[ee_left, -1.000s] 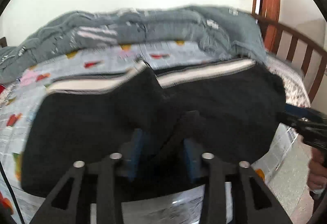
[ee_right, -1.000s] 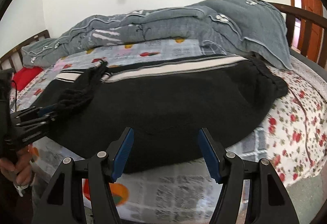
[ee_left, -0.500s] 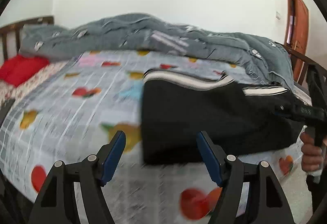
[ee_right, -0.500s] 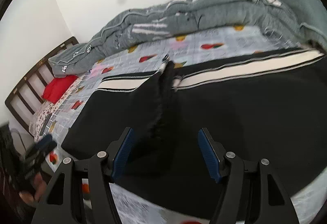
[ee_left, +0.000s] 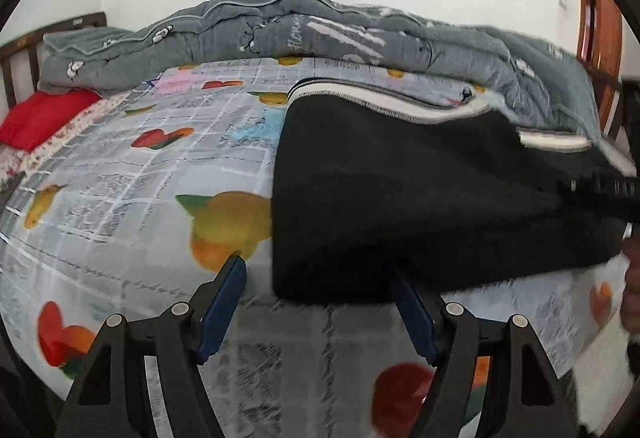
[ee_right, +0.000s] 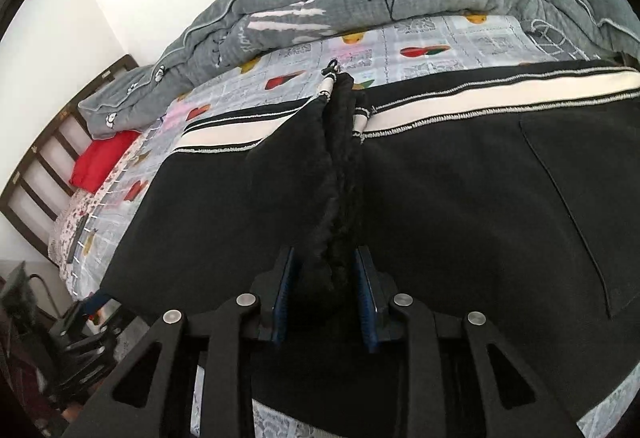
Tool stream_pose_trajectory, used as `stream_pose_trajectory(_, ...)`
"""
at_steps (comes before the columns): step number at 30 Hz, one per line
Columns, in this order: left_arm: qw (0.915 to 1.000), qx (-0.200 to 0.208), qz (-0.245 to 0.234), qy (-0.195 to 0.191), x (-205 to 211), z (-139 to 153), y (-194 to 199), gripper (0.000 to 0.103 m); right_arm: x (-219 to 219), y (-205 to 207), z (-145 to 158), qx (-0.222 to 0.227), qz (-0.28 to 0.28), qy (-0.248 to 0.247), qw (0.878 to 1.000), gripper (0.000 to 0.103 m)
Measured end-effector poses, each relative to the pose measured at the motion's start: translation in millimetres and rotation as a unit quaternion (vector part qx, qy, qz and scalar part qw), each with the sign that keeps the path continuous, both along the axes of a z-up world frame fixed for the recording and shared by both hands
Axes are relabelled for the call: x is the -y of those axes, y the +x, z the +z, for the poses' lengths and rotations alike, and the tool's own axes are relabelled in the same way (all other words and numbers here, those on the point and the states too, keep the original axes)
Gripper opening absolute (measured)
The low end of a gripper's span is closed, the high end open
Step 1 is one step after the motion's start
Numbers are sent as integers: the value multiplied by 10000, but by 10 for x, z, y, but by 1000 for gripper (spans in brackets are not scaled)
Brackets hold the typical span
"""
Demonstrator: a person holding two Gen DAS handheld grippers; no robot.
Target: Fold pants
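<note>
Black pants (ee_left: 420, 198) with a white side stripe lie flat on the patterned bedsheet (ee_left: 120, 178), their near left corner at the bed's front edge. My left gripper (ee_left: 316, 266) stands open just in front of that corner, its pads on either side of it and not touching. In the right wrist view the pants (ee_right: 460, 218) fill the frame, with a raised ridge of black fabric (ee_right: 340, 158) running away from me. My right gripper (ee_right: 324, 252) is closing on the near end of that ridge, and both pads meet the cloth.
A rolled grey quilt (ee_left: 280, 34) lies along the far side of the bed. A red pillow (ee_left: 44, 114) sits by the wooden headboard (ee_right: 44, 166) at the left. A brown door (ee_left: 600, 38) stands at the right, and the bed's front edge drops off just below the grippers.
My left gripper let go of the black fabric, opened and swung over to the pants' left corner. My right gripper moved in over the raised ridge and closed its jaws onto it.
</note>
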State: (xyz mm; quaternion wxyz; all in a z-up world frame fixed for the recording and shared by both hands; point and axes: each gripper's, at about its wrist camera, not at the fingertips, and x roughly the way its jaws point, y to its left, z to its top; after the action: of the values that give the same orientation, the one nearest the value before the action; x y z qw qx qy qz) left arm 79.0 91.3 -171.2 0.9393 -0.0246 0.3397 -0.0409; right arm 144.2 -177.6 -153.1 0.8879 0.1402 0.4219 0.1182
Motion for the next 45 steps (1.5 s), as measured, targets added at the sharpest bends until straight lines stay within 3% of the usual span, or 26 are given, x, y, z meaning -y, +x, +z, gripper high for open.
stream_pose_trajectory(3,9997,26,70,-234,-15,19,50,72,17,-25,-2,3,0,-25,10000,35)
stream_pose_trajectory(8,9997,42,135,-174,-74,8,39,73,-18,11,-25,-30,-2,-81,10000,35)
stream_pose_trajectory(12,9986,24,458,-272,-310,-19,-12,73,-48,17,-28,-5,9,-167,9999,36)
stream_pose_trajectory(16,9969,-65,511,-594,-499,-55,-17,72,-71,22,-33,18,23,-235,9997,37)
stream_pose_trajectory(26,9990,95,385,-226,-213,-57,99,70,-88,23,-39,1,18,-218,9998,42)
stream_pose_trajectory(31,9984,209,514,-139,-341,-85,18,73,-96,77,-58,2,-30,-112,9999,44)
stream_pose_trajectory(34,9981,185,507,-291,-471,-91,-15,73,-136,147,-69,38,-69,-165,9998,44)
stream_pose_trajectory(35,9980,171,505,-332,-503,-90,-23,73,-160,177,-69,52,-82,-212,9997,40)
stream_pose_trajectory(36,9980,162,497,-349,-521,-91,-35,73,-175,199,-65,78,-118,-280,9995,25)
stream_pose_trajectory(40,9982,169,492,-289,-513,-102,-70,73,-98,210,-17,113,-55,7,9999,19)
stream_pose_trajectory(45,9987,158,424,-220,-474,-80,-103,74,64,9,247,474,-69,340,9983,16)
